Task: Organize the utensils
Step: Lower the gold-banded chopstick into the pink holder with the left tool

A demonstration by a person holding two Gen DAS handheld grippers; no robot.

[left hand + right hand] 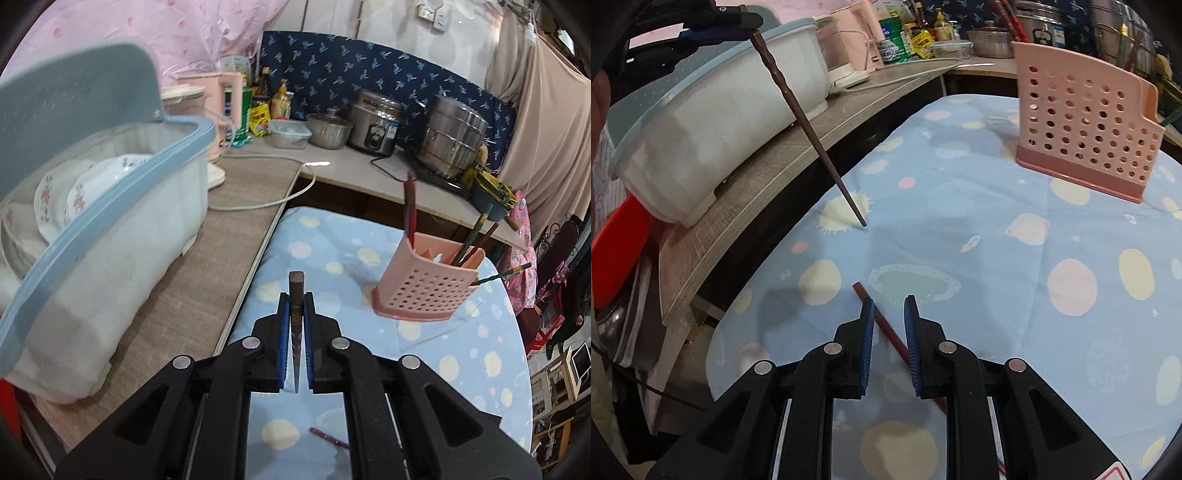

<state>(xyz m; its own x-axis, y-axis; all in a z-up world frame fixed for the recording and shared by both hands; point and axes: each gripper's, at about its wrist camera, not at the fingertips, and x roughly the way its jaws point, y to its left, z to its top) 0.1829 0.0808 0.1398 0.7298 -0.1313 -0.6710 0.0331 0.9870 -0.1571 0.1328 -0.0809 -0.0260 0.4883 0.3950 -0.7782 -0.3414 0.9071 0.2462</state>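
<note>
Two chopsticks outstanding. Left claw (296, 314) clamps brown chopstick (296, 295), short of pink holder (428, 284); off-centre grip risks pivot, slip. Right claw (889, 317) narrowly parted astride red chopstick (886, 325) on surface (997, 240), before holder; closing may roll it away.

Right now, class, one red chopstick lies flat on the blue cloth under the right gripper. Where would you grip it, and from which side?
Grip the red chopstick on the stretch of shaft already between the open right gripper, coming straight down from above. It lies flat and slanted on the blue cloth, so I would turn the gripper until its fingers close squarely across the thin shaft.
</note>
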